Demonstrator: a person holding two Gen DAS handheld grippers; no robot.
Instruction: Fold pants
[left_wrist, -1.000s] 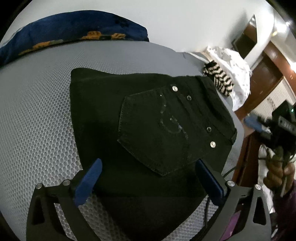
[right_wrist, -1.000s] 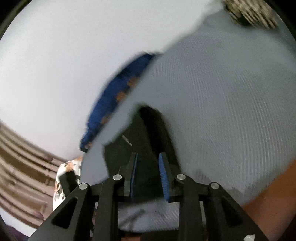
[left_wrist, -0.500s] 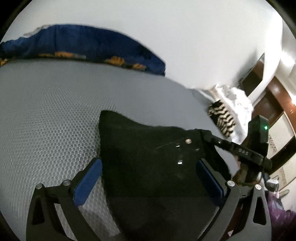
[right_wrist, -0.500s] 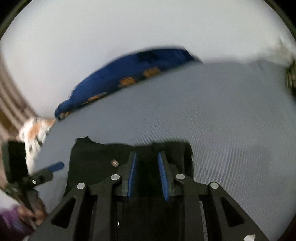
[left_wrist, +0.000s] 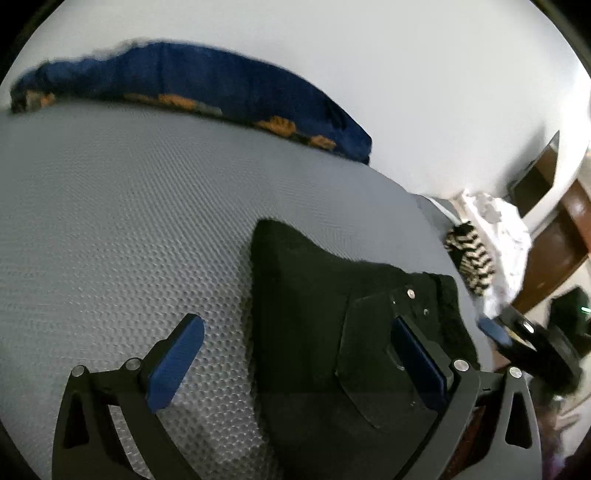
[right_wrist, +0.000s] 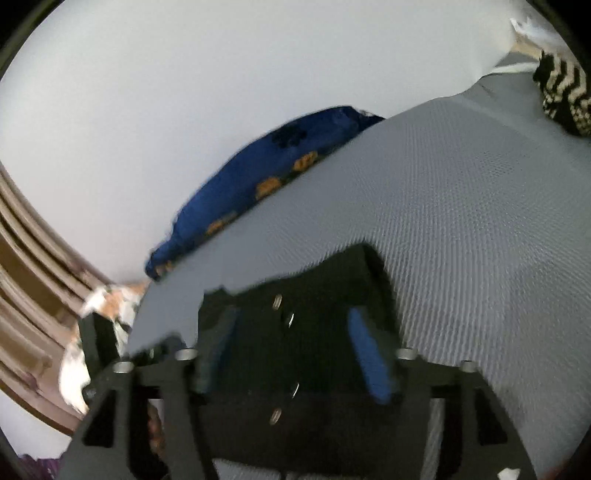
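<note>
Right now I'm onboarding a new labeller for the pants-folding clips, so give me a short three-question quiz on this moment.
1. True or false: the left gripper has its jaws closed on the black pants.
2. Which lies at the far edge of the grey mattress? A) a red towel B) a blue pillow with orange print C) a laptop
3. Fill in: the right gripper is ____, with the pants between its blue pads.

Key: 1 false, the jaws stand wide apart; 2 B; 3 open.
</note>
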